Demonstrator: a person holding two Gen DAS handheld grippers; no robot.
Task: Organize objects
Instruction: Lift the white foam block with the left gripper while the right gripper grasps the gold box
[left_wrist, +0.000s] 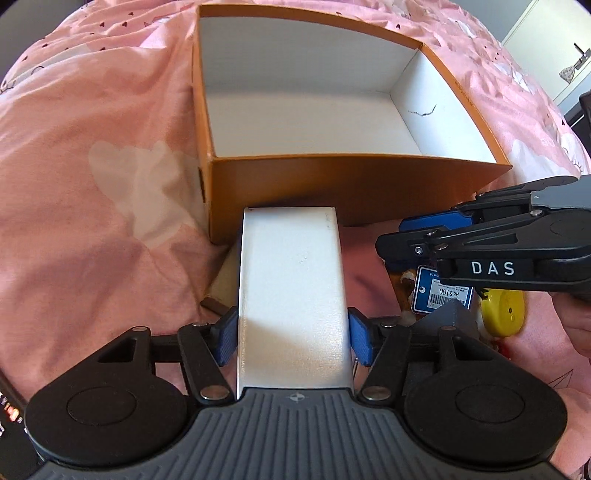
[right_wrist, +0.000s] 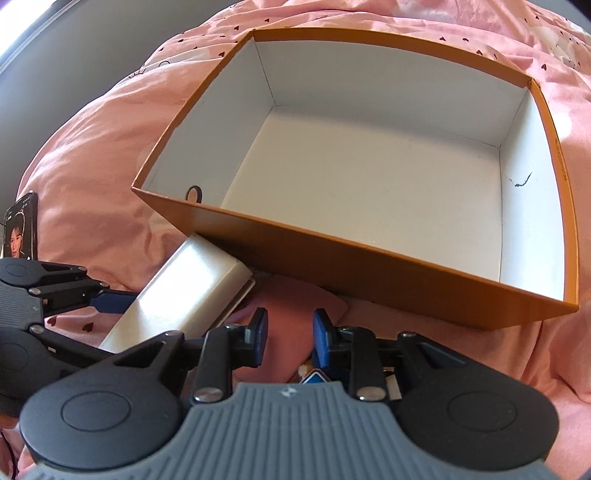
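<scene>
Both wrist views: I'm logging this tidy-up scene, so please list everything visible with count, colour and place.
Storage box: one, orange outside and white inside, open-topped, on the bedspread, nothing inside.
White box: one, white, long, held in front of the storage box's near wall.
Bedspread: one, pink with small dark hearts, under everything.
Tagged item: one, blue price tag on brown-and-white packaging, below the right gripper; what it is cannot be told.
Yellow round object: one, yellow, right of the tagged item.
Phone: one, dark, screen showing a face, at the left edge of the right wrist view.
Left gripper: black with blue pads, shut on the white box.
Right gripper: black with blue pads, open, holding nothing.
</scene>
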